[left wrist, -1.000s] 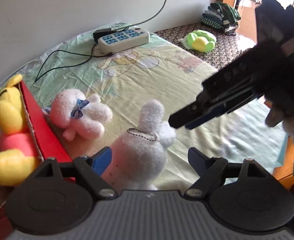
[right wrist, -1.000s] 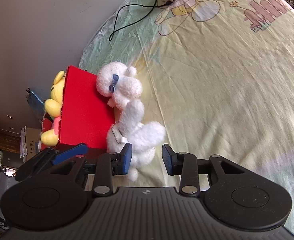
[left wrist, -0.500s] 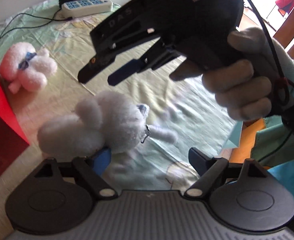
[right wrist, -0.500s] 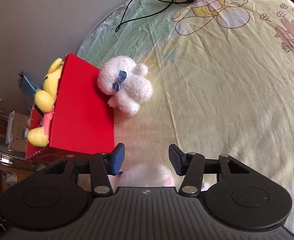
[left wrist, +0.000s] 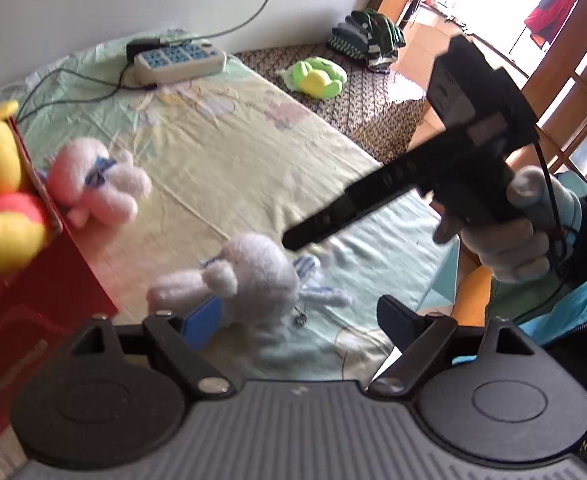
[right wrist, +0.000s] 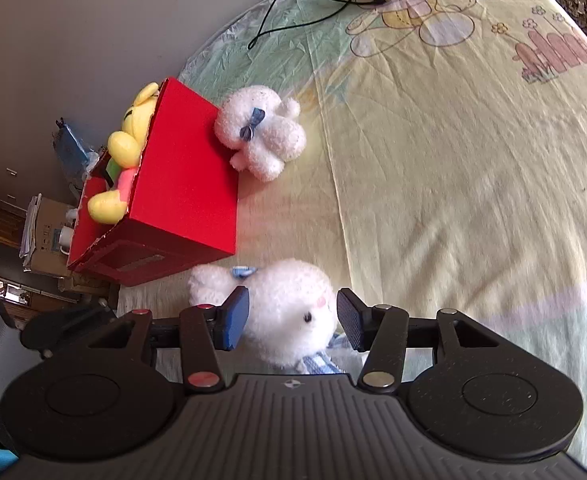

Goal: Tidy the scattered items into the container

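In the right wrist view, going left to right: the red box [right wrist: 181, 184] stands at about ten o'clock from the right gripper [right wrist: 291, 318], a yellow plush [right wrist: 127, 146] poking over its far rim. A white plush with a blue bow [right wrist: 263, 134] leans against the box's side at about twelve o'clock. The white rabbit plush [right wrist: 289, 308] lies on the sheet [right wrist: 453, 184] right between the fingers, its long axis running across the gap toward nine o'clock, ears [right wrist: 209, 278] near the box's corner.

The right gripper stands half wide, both pads just clear of the fur, holding nothing. It is the nearer hand.

In the left wrist view, the left gripper [left wrist: 295, 326] is opening wider, with the rabbit [left wrist: 253, 276] at its eleven o'clock and nothing held. The box edge [left wrist: 37, 184] crowds nine o'clock. Open sheet lies from twelve to three o'clock.
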Demonstrator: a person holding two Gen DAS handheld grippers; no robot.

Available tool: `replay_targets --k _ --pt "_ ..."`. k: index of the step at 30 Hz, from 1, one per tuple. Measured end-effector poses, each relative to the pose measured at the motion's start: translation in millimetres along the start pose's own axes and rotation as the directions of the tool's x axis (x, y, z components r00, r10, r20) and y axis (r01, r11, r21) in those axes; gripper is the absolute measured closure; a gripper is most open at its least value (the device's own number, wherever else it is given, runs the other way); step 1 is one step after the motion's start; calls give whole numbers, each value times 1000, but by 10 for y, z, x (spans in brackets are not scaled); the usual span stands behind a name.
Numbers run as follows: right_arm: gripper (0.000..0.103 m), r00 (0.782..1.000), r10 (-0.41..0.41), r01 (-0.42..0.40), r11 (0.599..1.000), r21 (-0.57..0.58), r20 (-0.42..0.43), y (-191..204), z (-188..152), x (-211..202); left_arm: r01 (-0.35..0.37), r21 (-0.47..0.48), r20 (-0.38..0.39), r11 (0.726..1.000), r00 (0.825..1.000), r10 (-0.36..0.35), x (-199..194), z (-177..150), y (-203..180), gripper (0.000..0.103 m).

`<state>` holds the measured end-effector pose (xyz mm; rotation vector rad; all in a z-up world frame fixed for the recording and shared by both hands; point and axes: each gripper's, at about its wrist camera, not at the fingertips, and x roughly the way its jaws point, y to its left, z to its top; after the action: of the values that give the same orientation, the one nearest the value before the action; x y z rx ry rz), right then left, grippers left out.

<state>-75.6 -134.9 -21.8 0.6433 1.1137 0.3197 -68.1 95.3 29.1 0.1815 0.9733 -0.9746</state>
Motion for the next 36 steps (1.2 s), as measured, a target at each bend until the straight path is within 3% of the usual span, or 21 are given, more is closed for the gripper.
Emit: replay_targets --k 3,5,8,13,20,23,27,30,33,36 --pt "52 1000 19 -19 999 35 -14 -48 -85 -27 -23 -7 40 1000 999 24 151 210 131 17" --pt "53 1000 -8 8 999 34 -18 -55 -137 -36 -12 -35 -3 999 1000 12 379 283 260 17" --pt "54 999 -40 40 998 46 -11 -95 -187 -73 4 -69 -87 998 996 -10 638 116 379 19" --pt "53 1000 15 -10 985 173 -22 -247 -292 -143 93 -166 -144 982 983 -117 618 -263 390 15" --pt "53 989 91 -49 942 332 -113 -223 -573 79 130 -96 -184 987 972 -146 479 -339 293 13" --pt "53 987 93 -40 929 368 -127 -170 -688 158 149 -25 -149 989 977 -151 313 -208 303 15" --pt "52 993 88 -44 898 437 -81 -168 -795 233 161 62 -119 985 981 -152 309 20 332 14" --pt "49 997 77 -59 865 499 -14 -171 -835 280 193 69 -163 979 970 -179 558 63 389 14" --pt "54 999 41 -51 838 543 30 -182 -848 324 232 0 -166 973 959 -229 650 44 570 14" --pt "53 991 55 -118 812 572 126 -190 -841 301 259 -54 -182 965 947 -264 674 -56 719 15"
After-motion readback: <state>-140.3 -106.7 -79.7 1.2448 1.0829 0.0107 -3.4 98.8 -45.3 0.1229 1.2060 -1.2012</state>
